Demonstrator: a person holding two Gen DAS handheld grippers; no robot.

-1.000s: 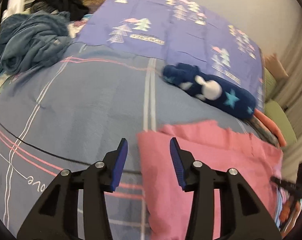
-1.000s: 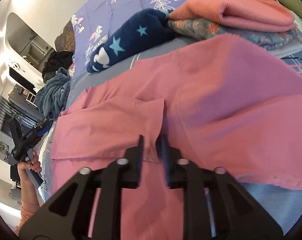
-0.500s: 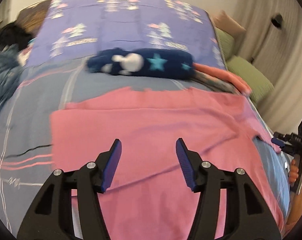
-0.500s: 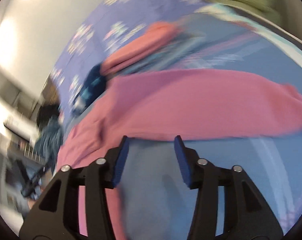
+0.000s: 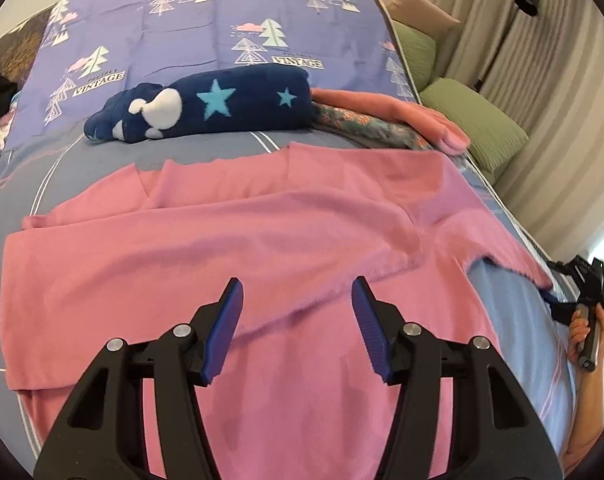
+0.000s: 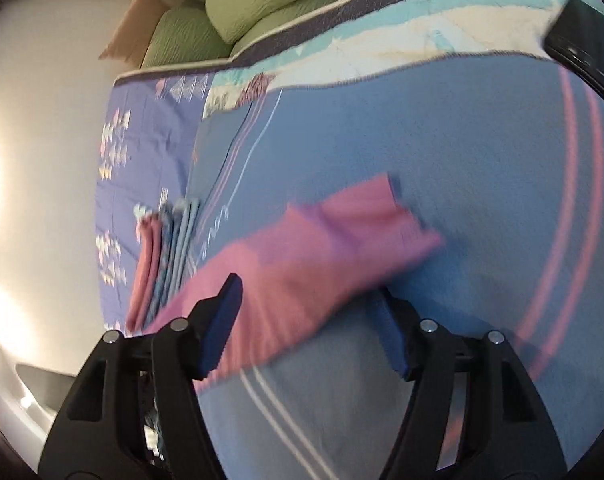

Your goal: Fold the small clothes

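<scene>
A pink shirt (image 5: 238,248) lies spread flat on the blue bedcover (image 5: 510,304), one side folded in over the body. My left gripper (image 5: 297,304) is open and empty, hovering above the shirt's middle. The right gripper shows in the left wrist view (image 5: 582,296) in a hand at the bed's right edge. In the right wrist view my right gripper (image 6: 308,316) is open and empty over the shirt's sleeve end (image 6: 342,240), which lies flat on the bedcover (image 6: 482,152).
A rolled navy star-print fleece (image 5: 206,108) and a stack of folded clothes (image 5: 390,120) lie beyond the shirt; the stack also shows in the right wrist view (image 6: 162,256). Green pillows (image 5: 470,120) sit by the bed's right side. A dark phone (image 6: 582,44) lies near the bed's edge.
My left gripper swung right from the shirt's left edge to over its middle. My right gripper let go of the shirt, opened, and moved out to the sleeve end.
</scene>
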